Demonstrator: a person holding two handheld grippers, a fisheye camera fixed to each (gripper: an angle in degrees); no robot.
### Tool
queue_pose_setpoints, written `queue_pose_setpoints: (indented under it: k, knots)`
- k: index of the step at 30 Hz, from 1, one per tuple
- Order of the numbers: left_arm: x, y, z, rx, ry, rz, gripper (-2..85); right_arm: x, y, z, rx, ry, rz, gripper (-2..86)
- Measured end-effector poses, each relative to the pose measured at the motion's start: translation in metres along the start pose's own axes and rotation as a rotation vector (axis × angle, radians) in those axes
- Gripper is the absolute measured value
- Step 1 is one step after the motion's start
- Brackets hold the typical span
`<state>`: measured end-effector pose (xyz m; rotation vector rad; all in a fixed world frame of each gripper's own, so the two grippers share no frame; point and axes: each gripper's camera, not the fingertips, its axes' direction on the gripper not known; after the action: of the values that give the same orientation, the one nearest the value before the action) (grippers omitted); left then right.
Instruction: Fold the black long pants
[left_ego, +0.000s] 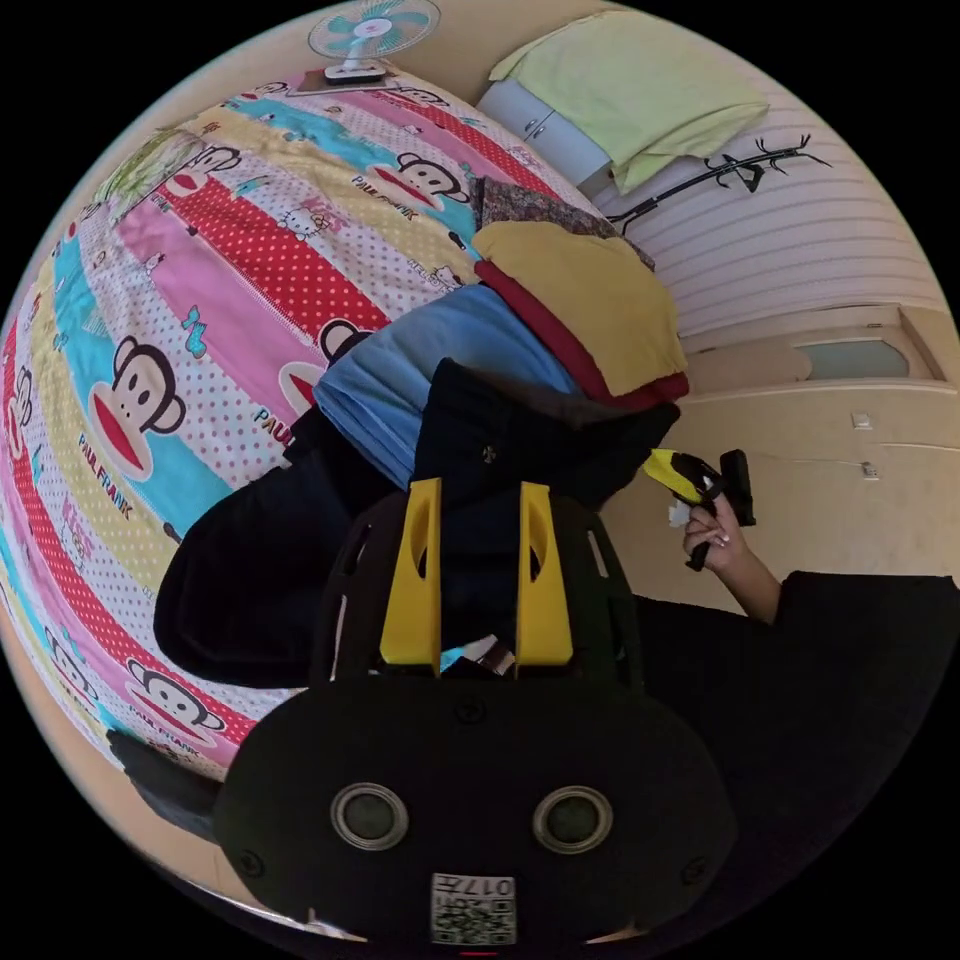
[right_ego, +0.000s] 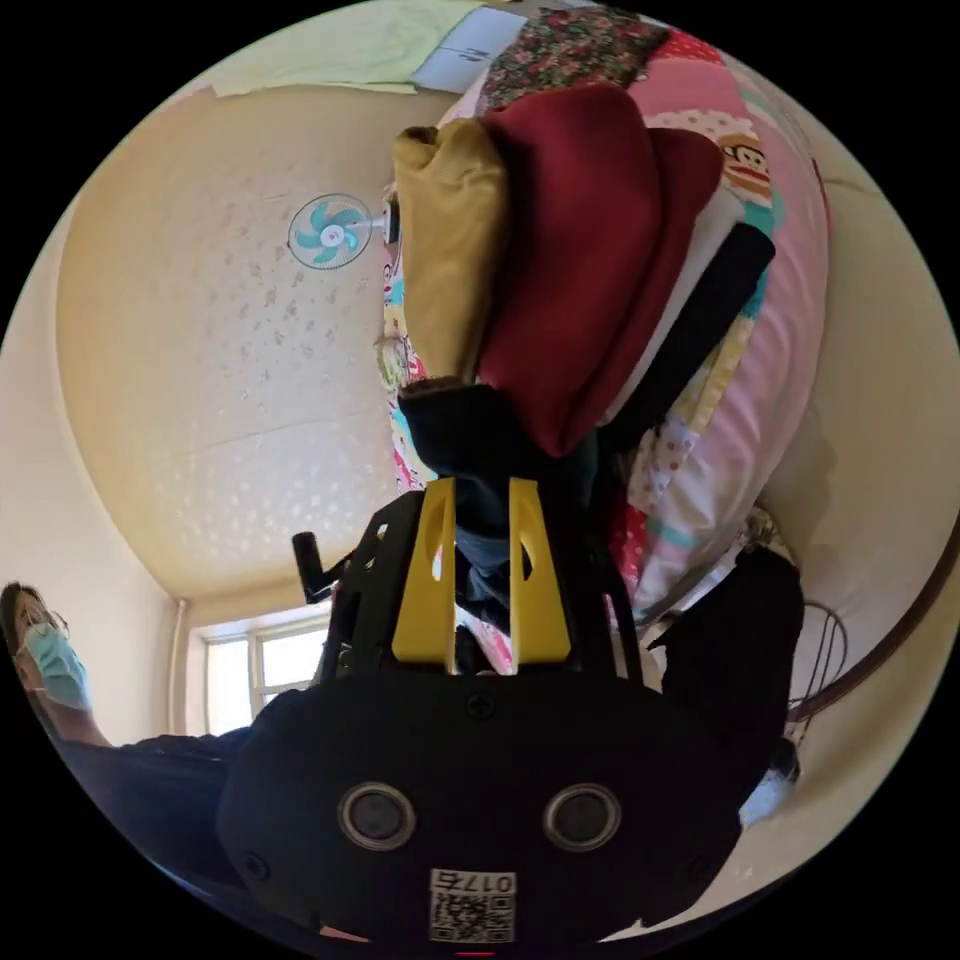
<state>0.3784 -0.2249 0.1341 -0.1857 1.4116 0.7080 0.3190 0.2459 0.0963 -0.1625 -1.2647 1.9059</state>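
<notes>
- Yellow fingers of the left gripper sit narrow with dark cloth of the black long pants between them, so I'd call that a pinch on the fabric, somewhere along the top edge near the button.
- Pants are on the bed with the cartoon bedspread, bunched up right against the blue folded garment, which is tucked under the stack topped by the mustard-yellow piece.
- Right gripper fingers are narrow too, with dark fabric running up between them, just below the dark red garment in that stack. Looks like a grip on the pants, though I can't be fully sure what's pinched.
- My take: the step is getting the pants lifted and spread before the first fold. Pull them clear of the stack first, or the folded pile gets dragged.
- Keep both pinches level and the edge taut between them so the legs hang even.
- Lay it down on open bedspread well away from the stack.
</notes>
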Motion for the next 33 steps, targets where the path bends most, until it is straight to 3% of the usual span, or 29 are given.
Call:
queue_pose_setpoints:
  k: [2, 6, 9, 15, 19, 21, 26, 29, 33]
  knots:
    - [-0.007, -0.028, 0.029, -0.021, -0.026, -0.005, 12.7, 0.003, 0.006, -0.001, -0.007, -0.042, 0.086, 12.8]
    - [-0.022, -0.05, 0.128, -0.171, 0.131, -0.174, 13.1, 0.006, 0.024, 0.007, -0.036, -0.017, 0.19, 16.8]
    - [-0.001, -0.018, 0.13, 0.023, 0.088, -0.346, 12.2, -0.013, 0.033, 0.024, -0.023, 0.153, 0.103, 18.7]
    - [0.065, 0.031, 0.104, 0.024, 0.043, -0.175, 6.5, 0.007, 0.049, 0.121, -0.155, 0.593, 0.037, 17.5]
    - [0.085, 0.065, 0.073, -0.076, 0.082, -0.043, 1.4, 0.044, 0.085, 0.127, -0.15, 0.698, 0.028, 11.3]
    - [0.093, 0.086, 0.044, -0.038, 0.083, 0.012, 0.8, 0.042, 0.132, 0.114, -0.173, 0.613, -0.125, 7.0]
    - [0.099, 0.16, -0.047, 0.117, 0.104, 0.044, 0.2, -0.026, 0.274, 0.086, -0.257, 0.387, -0.638, 5.6]
    - [0.089, 0.226, -0.14, 0.34, 0.149, 0.018, 0.0, -0.076, 0.352, 0.067, -0.236, 0.207, -0.895, 5.3]
    - [0.058, 0.355, -0.292, 0.79, 0.266, -0.097, 0.0, -0.147, 0.45, 0.033, -0.193, -0.069, -1.251, 5.2]
